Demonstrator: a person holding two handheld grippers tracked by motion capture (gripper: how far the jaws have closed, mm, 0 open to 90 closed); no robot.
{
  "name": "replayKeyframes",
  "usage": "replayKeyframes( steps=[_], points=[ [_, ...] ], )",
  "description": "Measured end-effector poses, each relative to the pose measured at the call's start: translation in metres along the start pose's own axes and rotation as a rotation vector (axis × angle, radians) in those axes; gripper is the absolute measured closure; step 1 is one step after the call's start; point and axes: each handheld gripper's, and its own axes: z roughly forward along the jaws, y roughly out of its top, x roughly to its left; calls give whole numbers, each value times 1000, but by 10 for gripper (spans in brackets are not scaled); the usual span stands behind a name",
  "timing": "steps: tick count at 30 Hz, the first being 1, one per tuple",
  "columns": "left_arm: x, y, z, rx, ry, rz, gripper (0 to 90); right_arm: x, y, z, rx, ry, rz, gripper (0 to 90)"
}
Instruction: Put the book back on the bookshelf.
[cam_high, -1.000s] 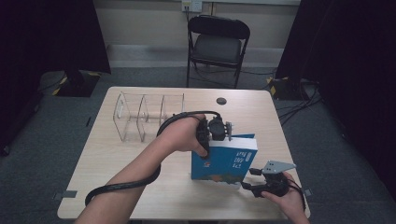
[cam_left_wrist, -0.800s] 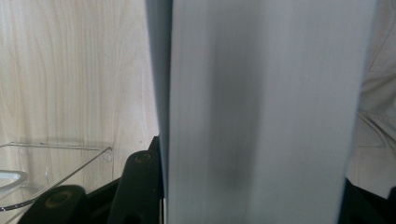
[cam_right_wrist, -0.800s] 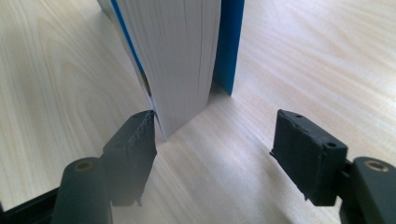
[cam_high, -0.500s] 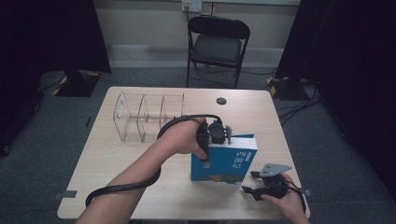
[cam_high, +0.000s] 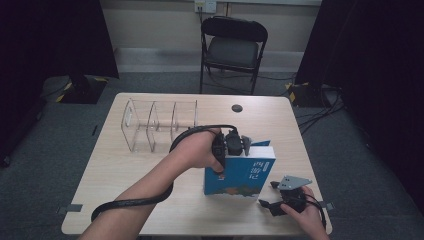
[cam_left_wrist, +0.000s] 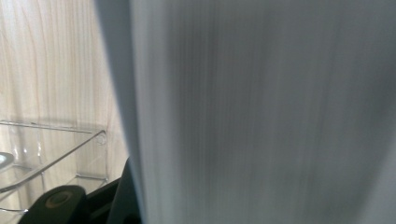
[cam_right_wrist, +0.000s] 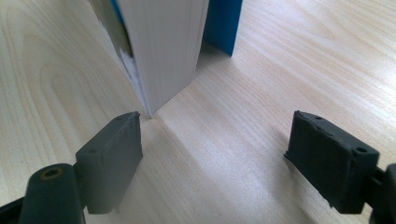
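Two tools: left tool (cam_high: 235, 146) pinches the upright book (cam_high: 240, 175), right tool (cam_right_wrist: 215, 158) spread wide beside it.

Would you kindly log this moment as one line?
left claw: shut on blue book, upright | right claw: open, near book | clear organizer: empty

A black folding chair (cam_high: 234, 47) stands behind the table (cam_high: 150, 170) on seemingly grey carpet (cam_high: 45, 130).

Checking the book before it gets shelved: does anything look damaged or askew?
The book stands upright on the table, held at its top by the left gripper. In the right gripper view, its near bottom corner looks frayed, pages ragged beside the cover.
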Motion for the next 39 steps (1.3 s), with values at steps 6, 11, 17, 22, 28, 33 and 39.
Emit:
replayKeyframes(
  steps=[6, 11, 17, 22, 28, 33, 39],
  points=[
    [-3, -2, -1, -16, -2, -58, 611, 0, 0, 0, 0, 0, 1, 169],
    [-2, -8, -2, -28, -11, -130, 615, 0, 0, 0, 0, 1, 1, 169],
    [1, -21, -11, 9, -19, -200, 617, 0, 0, -1, 0, 1, 3, 169],
    [4, -35, -16, 41, -10, -249, 618, 0, 0, 0, -1, -1, 3, 169],
    [9, -57, -22, 25, -20, -313, 618, 0, 0, 0, -1, -1, 3, 169],
    [14, -73, -28, 20, -22, -375, 618, 0, 0, -1, 0, 1, 4, 169],
    [20, -89, -34, 1, -2, -411, 618, 0, 0, -1, 0, -1, 4, 169]
  ],
)
